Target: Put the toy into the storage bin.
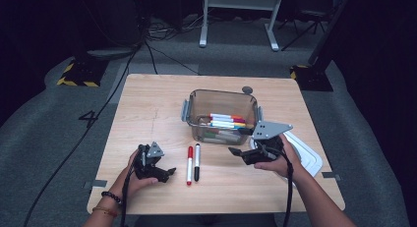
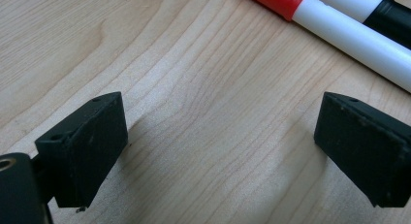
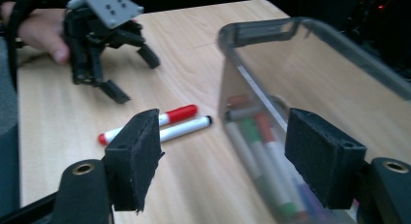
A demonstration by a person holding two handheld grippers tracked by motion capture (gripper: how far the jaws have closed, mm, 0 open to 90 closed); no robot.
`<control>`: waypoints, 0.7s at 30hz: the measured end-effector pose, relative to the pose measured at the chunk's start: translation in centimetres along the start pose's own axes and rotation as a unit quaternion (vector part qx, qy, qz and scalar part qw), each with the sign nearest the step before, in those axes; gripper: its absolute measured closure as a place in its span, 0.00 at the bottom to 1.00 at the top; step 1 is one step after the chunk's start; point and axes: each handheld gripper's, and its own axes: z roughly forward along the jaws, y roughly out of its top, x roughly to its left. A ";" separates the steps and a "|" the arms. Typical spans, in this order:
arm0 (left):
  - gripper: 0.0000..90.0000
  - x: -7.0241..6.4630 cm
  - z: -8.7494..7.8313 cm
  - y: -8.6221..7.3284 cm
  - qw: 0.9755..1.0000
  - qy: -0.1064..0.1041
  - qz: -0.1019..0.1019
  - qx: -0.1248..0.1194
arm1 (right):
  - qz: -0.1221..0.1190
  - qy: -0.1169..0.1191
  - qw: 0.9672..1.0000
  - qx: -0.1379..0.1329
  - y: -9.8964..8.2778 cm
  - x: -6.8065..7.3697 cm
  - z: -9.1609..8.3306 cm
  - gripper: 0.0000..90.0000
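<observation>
A light wooden table (image 1: 147, 114) is set on grey carpet, and pretty much in the middle of it a clear smoky plastic bin with side handles (image 1: 196, 97) is parked, loaded with a heap of coloured markers (image 1: 226, 123). Off to the right, partly under the person's right hand, a white plastic lid (image 1: 310, 156) is laid flat. The right gripper (image 1: 242, 142) is held just in front of the bin's near right corner, jaws spread wide with nothing between them. The left gripper (image 1: 168, 174) is rested low by the near left part of the table, jaws also wide apart and empty over bare wood. Between the two grippers, a red-capped white marker (image 1: 189, 165) and a black-capped white marker (image 1: 196, 161) are laid side by side, touching, just right of the left gripper.
</observation>
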 end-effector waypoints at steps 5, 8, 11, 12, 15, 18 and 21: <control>0.06 0.0 0.0 0.0 1.000 0.000 0.000 0.000 | -0.005 0.013 1.000 0.007 -1.1 1.8 1.5 0.33; 0.06 0.0 0.0 0.0 1.000 0.000 -0.001 0.001 | -0.005 0.020 1.000 0.015 -1.8 2.8 3.0 0.32; 0.06 0.0 0.0 0.0 1.000 0.000 0.000 0.000 | -0.002 0.031 0.999 0.028 -2.5 3.6 4.9 0.31; 0.06 0.0 0.0 0.0 1.000 0.000 -0.001 0.001 | 0.000 0.032 0.999 0.032 -2.8 3.9 5.5 0.31; 0.06 0.0 0.0 0.0 1.000 0.000 0.000 0.000 | 0.003 0.033 0.998 0.046 -3.3 4.6 7.5 0.30; 0.06 0.0 0.0 0.0 1.000 0.000 0.000 0.000 | 0.004 0.034 0.998 0.052 -3.6 5.0 9.1 0.30; 0.06 0.0 0.0 0.0 1.000 0.000 0.000 0.000 | 0.008 0.037 0.998 0.055 -3.8 5.4 10.7 0.30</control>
